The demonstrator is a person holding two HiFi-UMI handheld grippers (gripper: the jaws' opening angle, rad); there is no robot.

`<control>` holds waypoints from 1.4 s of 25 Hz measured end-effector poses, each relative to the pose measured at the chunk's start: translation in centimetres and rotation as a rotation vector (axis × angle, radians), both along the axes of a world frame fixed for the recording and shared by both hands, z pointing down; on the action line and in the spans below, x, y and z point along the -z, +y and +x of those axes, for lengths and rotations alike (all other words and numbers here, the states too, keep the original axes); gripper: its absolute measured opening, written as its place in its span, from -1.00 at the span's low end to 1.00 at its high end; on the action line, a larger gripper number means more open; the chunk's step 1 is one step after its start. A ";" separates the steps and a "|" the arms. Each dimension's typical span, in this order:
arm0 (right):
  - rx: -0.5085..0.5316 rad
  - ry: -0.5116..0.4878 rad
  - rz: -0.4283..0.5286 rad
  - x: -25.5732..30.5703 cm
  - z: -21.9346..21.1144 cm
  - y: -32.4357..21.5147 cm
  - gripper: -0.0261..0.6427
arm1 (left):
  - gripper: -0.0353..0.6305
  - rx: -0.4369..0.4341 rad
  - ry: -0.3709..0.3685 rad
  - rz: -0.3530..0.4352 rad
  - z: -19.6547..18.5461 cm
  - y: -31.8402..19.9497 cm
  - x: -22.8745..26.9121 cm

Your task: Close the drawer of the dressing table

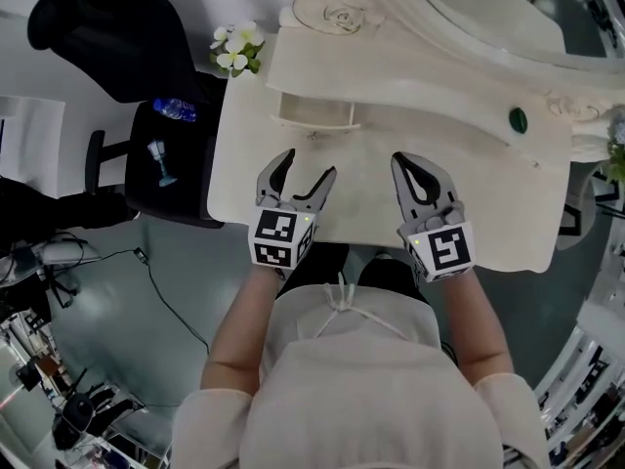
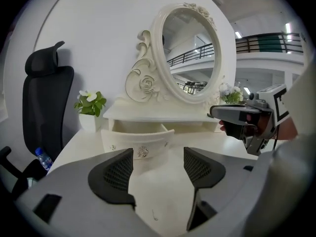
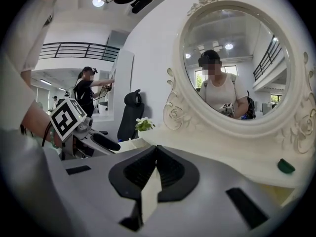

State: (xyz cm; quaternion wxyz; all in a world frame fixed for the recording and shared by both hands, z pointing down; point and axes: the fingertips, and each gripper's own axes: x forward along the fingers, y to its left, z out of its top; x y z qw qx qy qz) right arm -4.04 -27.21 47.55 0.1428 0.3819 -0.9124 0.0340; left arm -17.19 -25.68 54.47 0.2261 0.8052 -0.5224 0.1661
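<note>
- Head view: drawer (image 1: 314, 113) stands open, far left on dressing table (image 1: 488, 198); left gripper (image 1: 309, 166), jaws apart, nearer, over open tabletop.
- Right gripper (image 1: 404, 162): jaws together.

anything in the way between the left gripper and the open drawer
Nothing visible does. The left gripper, jaws apart, faces the drawer front across bare tabletop. The part of the drawer's inside that shows holds nothing to stop it sliding in.
</note>
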 end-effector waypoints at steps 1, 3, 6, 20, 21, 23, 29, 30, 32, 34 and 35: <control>-0.005 -0.005 -0.007 -0.4 0.0 -0.3 -0.90 | 0.12 0.007 0.007 -0.013 0.0 -0.5 -0.7; -0.018 -0.004 -0.021 -1.2 0.1 -0.8 -0.90 | 0.09 0.019 0.030 -0.043 -0.1 -1.3 -2.2; -0.040 0.001 -0.036 -2.0 0.3 -1.5 -0.90 | -0.08 0.047 0.063 -0.068 -0.3 -2.4 -3.4; -0.046 0.007 -0.078 -3.8 -0.4 -2.2 -0.90 | -0.58 0.061 -0.009 -0.057 -0.8 -4.4 -5.0; -0.047 0.008 -0.079 -3.8 -0.4 -2.2 -0.91 | -0.58 0.058 -0.009 -0.058 -0.8 -4.4 -5.0; -0.052 0.009 -0.082 -3.9 -0.5 -2.3 -0.91 | -0.58 0.046 -0.012 -0.061 -0.7 -4.4 -5.0; -0.082 -0.001 -0.088 -4.0 -0.3 -3.1 -0.91 | -0.59 0.006 -0.026 -0.067 -0.4 -5.1 -5.0; -0.085 -0.001 -0.087 -4.0 -0.3 -3.2 -0.90 | -0.59 0.002 -0.030 -0.066 -0.4 -5.2 -5.0; -0.094 0.000 -0.088 -4.2 -0.3 -3.4 -0.90 | -0.59 -0.005 -0.035 -0.061 -0.4 -5.5 -5.0; -0.099 0.002 -0.091 -4.3 -0.3 -3.6 -0.90 | -0.59 -0.008 -0.037 -0.059 -0.5 -5.9 -5.0; -0.102 0.003 -0.093 -4.4 -0.3 -3.8 -0.90 | -0.59 -0.009 -0.038 -0.058 -0.5 -6.2 -4.9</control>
